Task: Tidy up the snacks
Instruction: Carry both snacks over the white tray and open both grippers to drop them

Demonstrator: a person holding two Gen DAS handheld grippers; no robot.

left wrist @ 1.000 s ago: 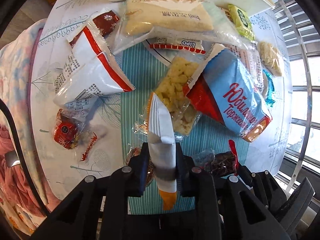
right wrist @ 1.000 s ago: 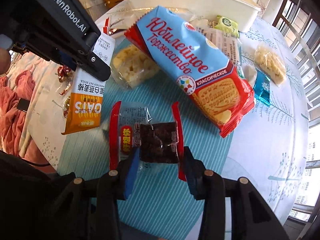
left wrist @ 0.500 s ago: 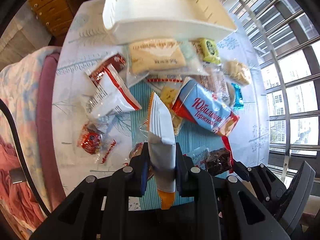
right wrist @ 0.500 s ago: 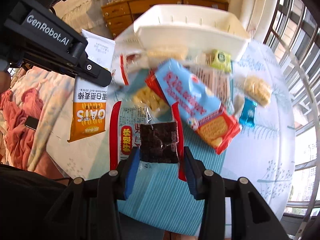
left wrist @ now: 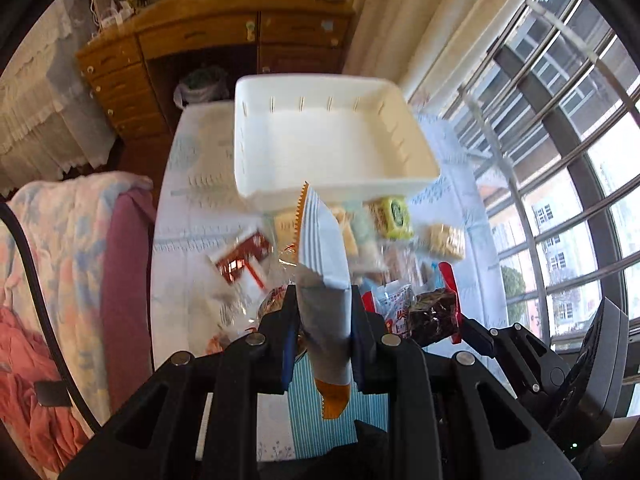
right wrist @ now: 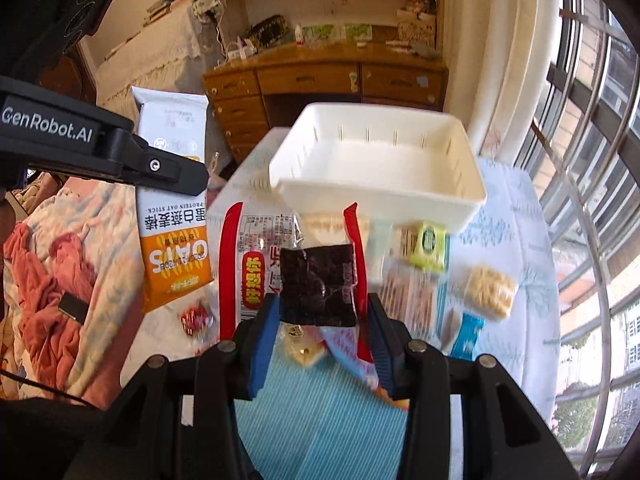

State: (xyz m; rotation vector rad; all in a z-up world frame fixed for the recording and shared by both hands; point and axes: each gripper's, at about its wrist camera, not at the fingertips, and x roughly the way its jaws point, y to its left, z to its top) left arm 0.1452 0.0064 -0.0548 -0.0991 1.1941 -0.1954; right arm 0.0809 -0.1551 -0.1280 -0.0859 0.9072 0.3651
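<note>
My left gripper is shut on a white and orange oat bar packet, which stands upright between the pads; the same packet hangs at the left of the right wrist view. My right gripper is shut on a clear red-edged packet with a dark brown snack, also seen low right in the left wrist view as the dark snack. Both are held above the table. A white slotted basket, nothing in it, stands at the table's far end.
Several loose snacks lie below the basket: a green packet, a pale cracker pack, a blue wrapper, a red and white bag, a red candy. A blanket-covered seat is on the left, a wooden dresser behind, barred windows on the right.
Both grippers have risen with their packets and tilted up, so the basket, dresser and window have come into view and the table snacks look smaller and farther.
</note>
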